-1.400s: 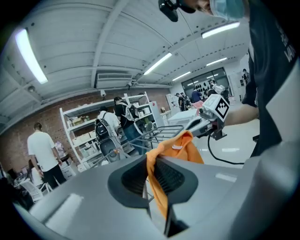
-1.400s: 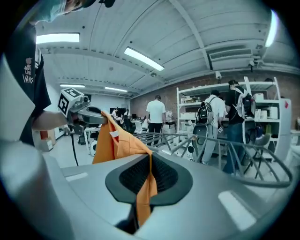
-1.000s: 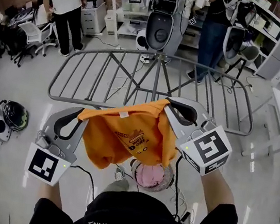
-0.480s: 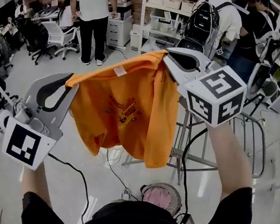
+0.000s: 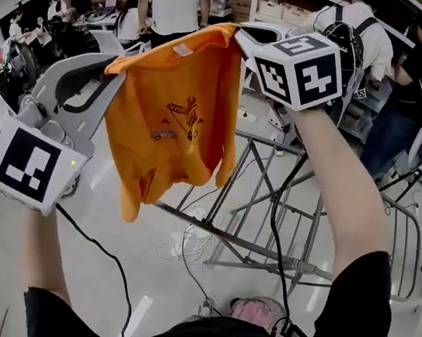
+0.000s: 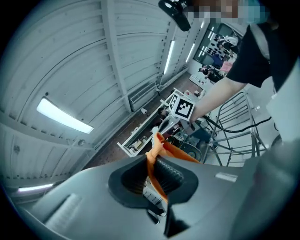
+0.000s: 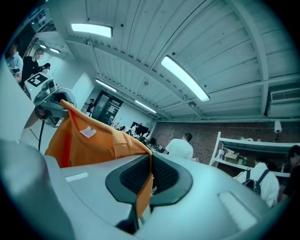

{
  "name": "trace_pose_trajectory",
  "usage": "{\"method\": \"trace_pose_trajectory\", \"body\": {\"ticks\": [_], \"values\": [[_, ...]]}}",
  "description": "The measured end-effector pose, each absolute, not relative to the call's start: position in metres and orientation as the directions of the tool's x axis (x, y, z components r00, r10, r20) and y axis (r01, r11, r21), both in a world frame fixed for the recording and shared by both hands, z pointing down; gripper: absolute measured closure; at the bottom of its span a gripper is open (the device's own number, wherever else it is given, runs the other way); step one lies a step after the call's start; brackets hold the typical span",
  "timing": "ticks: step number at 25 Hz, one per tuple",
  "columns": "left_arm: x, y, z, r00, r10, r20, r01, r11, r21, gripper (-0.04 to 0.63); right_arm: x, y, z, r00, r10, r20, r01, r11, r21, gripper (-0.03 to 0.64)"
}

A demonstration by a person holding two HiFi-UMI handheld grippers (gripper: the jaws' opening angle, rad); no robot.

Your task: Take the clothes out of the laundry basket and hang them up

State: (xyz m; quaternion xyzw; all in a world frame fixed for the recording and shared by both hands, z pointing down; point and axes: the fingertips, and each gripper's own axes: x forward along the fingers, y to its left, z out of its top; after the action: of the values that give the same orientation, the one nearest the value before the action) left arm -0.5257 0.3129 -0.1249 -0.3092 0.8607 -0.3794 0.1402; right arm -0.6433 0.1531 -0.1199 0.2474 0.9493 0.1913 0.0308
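The drying rack [image 5: 298, 216] is the biggest thing here. It stands on the floor, low down under both tongs, and its bars look bare. The orange shirt [image 5: 175, 119] is up in the air, well above the rack. It hangs between the two tongs like a flag, and its bottom dangles below the left tongs.

The left tongs [image 5: 117, 73] are pinching one shoulder of the shirt. The right tongs [image 5: 242, 39] are pinching the other shoulder, a bit higher up. The left gripper view and the right gripper view each show a thin strip of orange cloth squeezed between dark pads. The basket [image 5: 256, 313] is far below the right tongs, with something pink in it.

I think the job now is to bring the shirt down onto the rack. To do it well, lower both tongs together and make them level. Pull them a little apart so the top edge goes flat. Let the dangling bottom go over a bar first. Do not let go until the shirt rests on the bar. Only a little cloth is in each pinch, so a hard tug might make it slip.

The small white tag [image 5: 183, 50] sits between the tongs and shows the middle of the shirt.
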Motion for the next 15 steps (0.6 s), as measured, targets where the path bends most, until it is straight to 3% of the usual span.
{"method": "trace_pose_trajectory", "body": {"ticks": [6,15], "values": [[-0.540,0.264,-0.091,-0.715,-0.696,0.059,-0.509,0.460,-0.728,0.557,-0.679,0.129,-0.086,-0.880,0.472,0.043,0.454,0.814,0.362,0.598],[-0.518,0.127,0.106,-0.476,-0.850,0.226,-0.830,0.349,-0.435,0.557,-0.675,0.015,0.134,-0.866,0.357,0.350,0.462,0.839,0.287,0.598]]}}
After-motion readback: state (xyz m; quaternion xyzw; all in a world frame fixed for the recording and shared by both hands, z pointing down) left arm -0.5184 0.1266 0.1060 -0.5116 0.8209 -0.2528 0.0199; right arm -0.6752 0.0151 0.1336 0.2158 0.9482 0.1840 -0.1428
